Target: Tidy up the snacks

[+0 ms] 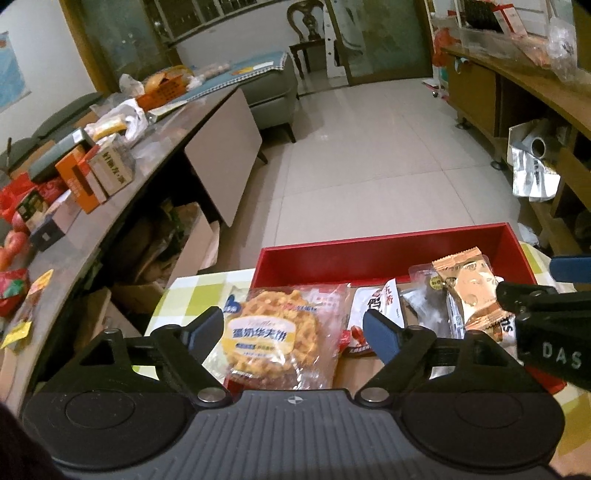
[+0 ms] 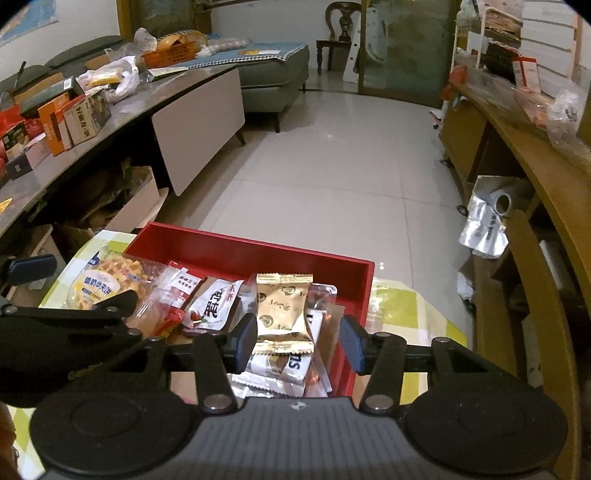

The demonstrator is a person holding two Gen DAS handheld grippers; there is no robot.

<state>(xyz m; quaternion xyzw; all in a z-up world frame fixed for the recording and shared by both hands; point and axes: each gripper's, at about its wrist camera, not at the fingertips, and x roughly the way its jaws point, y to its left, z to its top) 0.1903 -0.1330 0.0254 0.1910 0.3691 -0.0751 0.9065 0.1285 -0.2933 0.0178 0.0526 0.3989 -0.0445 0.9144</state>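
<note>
A red box (image 1: 384, 254) (image 2: 258, 254) sits on a green-checked tablecloth (image 1: 192, 291) and holds several snack packets. A waffle packet (image 1: 275, 336) (image 2: 110, 284) lies at its left end, partly over the rim. My left gripper (image 1: 295, 332) is open above the waffle packet, fingers either side of it, not touching. A white-red packet (image 1: 373, 306) (image 2: 212, 308) lies beside it. A gold packet (image 2: 282, 306) (image 1: 469, 288) stands on the pile at the right end. My right gripper (image 2: 299, 343) is open around the gold packet's lower part.
A long cluttered counter (image 1: 155, 147) with boxes and bags runs along the left. A wooden shelf unit (image 2: 517, 155) stands on the right. Tiled floor (image 2: 332, 166) lies beyond the box. A grey sofa (image 2: 273, 74) and a chair (image 2: 341, 26) stand at the back.
</note>
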